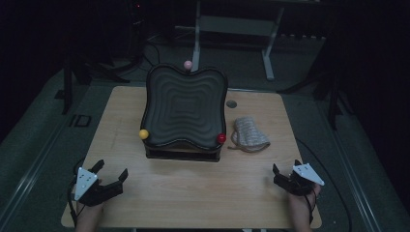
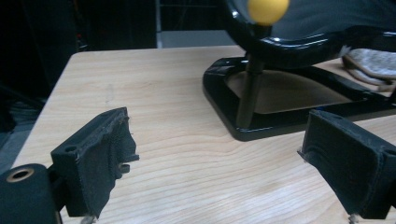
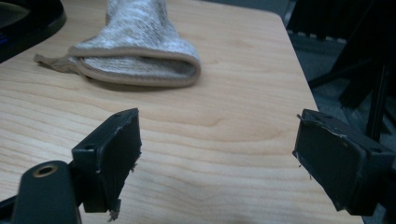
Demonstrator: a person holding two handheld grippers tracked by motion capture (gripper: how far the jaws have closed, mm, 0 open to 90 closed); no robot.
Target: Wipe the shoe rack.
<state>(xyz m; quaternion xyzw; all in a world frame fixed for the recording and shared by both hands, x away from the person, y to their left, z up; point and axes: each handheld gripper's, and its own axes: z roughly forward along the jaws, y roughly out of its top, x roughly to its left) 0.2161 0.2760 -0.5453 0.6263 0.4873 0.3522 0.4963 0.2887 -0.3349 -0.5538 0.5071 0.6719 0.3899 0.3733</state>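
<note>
A: The left gripper point(image 1: 112, 180) rests at the near left corner of the table point(image 1: 193, 193), jaws spread and empty. The right gripper point(image 1: 283, 177) sits at the near right, jaws likewise spread, holding nothing.

B: And the object nearest the right gripper?

A: The grey knitted pouch point(image 1: 250, 135), lying flat on the table just right of the black wavy tray point(image 1: 183, 108), well ahead of the right jaws. In the right gripper view the pouch point(image 3: 140, 51) shows its folded rim toward the jaws.

B: How should the approach be made?

A: Probably low and straight, keeping the jaws wide until they bracket the rim, then closing on the doubled edge. The tray's red ball point(image 1: 221, 138) stands close by; the yellow ball point(image 1: 143, 134) is opposite. Swinging wide of the tray avoids a knock.
</note>
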